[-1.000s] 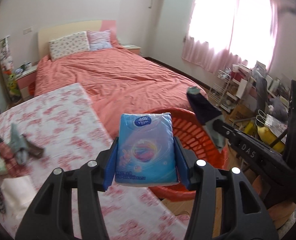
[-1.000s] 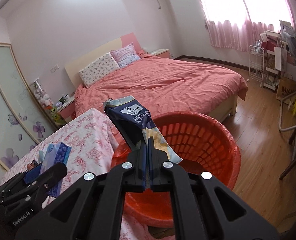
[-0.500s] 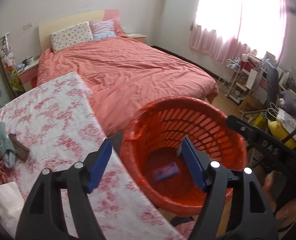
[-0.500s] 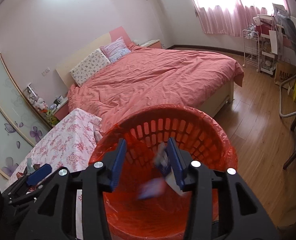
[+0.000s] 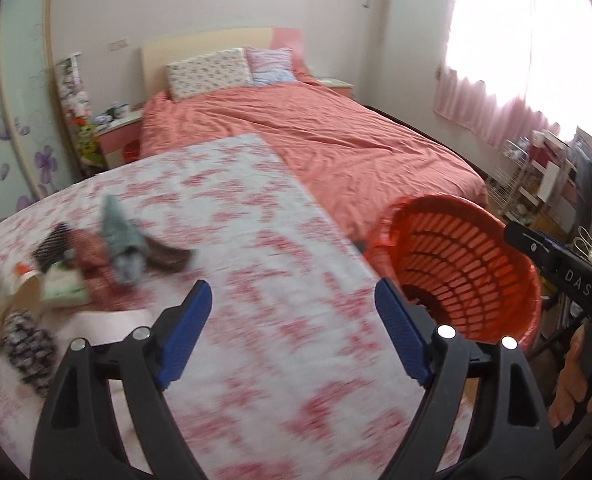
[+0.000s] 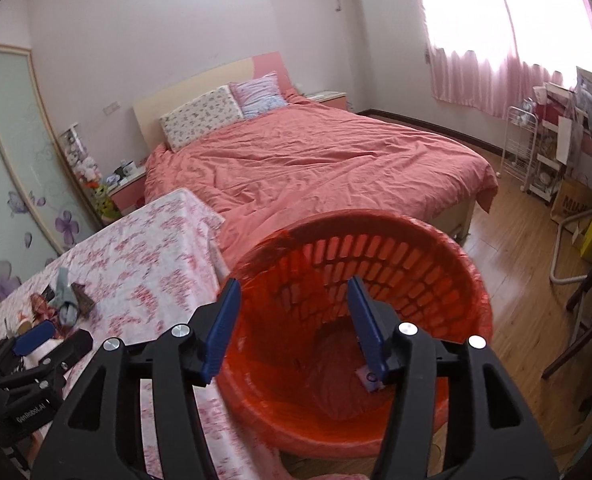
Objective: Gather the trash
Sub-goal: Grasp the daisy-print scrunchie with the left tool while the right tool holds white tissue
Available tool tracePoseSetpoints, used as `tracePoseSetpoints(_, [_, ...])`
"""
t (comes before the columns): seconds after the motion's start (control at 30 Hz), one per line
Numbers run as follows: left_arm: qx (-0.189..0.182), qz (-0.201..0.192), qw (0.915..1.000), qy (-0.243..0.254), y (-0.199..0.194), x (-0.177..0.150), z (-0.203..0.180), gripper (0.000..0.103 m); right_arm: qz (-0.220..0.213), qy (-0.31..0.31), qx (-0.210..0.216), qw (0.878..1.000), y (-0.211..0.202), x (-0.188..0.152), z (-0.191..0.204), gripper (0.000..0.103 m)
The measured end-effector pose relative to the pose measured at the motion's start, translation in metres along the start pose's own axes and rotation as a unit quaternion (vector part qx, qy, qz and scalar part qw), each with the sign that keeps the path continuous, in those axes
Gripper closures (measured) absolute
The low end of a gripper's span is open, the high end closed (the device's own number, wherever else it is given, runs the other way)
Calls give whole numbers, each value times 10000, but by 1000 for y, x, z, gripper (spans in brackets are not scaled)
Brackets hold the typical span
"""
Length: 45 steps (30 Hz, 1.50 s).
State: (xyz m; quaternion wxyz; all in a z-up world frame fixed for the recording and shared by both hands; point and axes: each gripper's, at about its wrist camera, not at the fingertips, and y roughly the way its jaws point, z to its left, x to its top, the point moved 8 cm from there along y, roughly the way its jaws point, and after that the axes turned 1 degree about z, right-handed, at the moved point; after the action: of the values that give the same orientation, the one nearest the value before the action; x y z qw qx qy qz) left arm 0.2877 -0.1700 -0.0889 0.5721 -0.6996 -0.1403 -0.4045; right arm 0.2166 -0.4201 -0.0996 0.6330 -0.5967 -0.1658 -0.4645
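Through my left wrist camera, my left claw [image 5: 292, 320] is spread wide with nothing between its blue pads [image 5: 184, 334], hanging above the table with the pink floral cloth [image 5: 256, 280]. The trash pile [image 5: 92, 264] lies on that cloth at about ten o'clock from the claw, well apart from it: a grey-green crumpled wrapper [image 5: 120, 240] stands up in the middle, a dark brown wrapper [image 5: 168, 256] just beside it at three o'clock, a red wrapper [image 5: 90, 250] at its nine o'clock, and a dark patterned packet [image 5: 28, 346] nearer me at eight o'clock. All of it is blurred, so I cannot read any labels. The red laundry-style basket [image 5: 455, 268] with a red liner stands off the table's edge at two o'clock from the claw, and my right claw's black body [image 5: 555, 268] reaches in from three o'clock. Behind everything is the bed with a coral cover [image 5: 335, 140]. Through my right wrist camera, my right claw [image 6: 294, 324] is also open wide and holding nothing, poised right over the mouth of the red basket [image 6: 415, 276]. Down in the basket's bottom, a small pale purple packet [image 6: 365, 380] shows just beside my right pad at about five o'clock, partly hidden by it. The remaining trash pile [image 6: 62, 298] sits on the floral table [image 6: 148, 256] at nine o'clock, and my left claw [image 6: 42, 344] hovers near it at eight o'clock.
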Motion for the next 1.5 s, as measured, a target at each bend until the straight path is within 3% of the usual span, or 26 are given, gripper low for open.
tracePoseSetpoints(0.23, [829,-230,9955,-391,-44,-20,95,20,192,-624,599,9961,-7,-24,86,44])
tracePoseSetpoints(0.47, [1698,-221,9799,-1023,-76,-57,208,20,483,-1274,1536,9787,-13,-62,195,36])
tracePoseSetpoints(0.63, [1945,-89,9685,-1551,-91,-85,265,20,676,-1531,1952,9664,-11,-84,257,24])
tracePoseSetpoints(0.77, [1945,-26,9648,-1768,-95,-99,281,20,826,-1794,1802,9636,4,-100,286,20])
tracePoseSetpoints(0.93, [1762,34,9652,-1932,-87,-105,280,20,1088,-1953,1431,9641,27,-116,283,24])
tracePoseSetpoints(1.1, [1539,87,9704,-1860,-69,-101,263,20,1219,-1635,1451,9682,33,-114,258,58])
tracePoseSetpoints(1.5, [1418,254,9690,-2008,-31,-89,251,20,826,-1233,476,9878,63,-71,192,62])
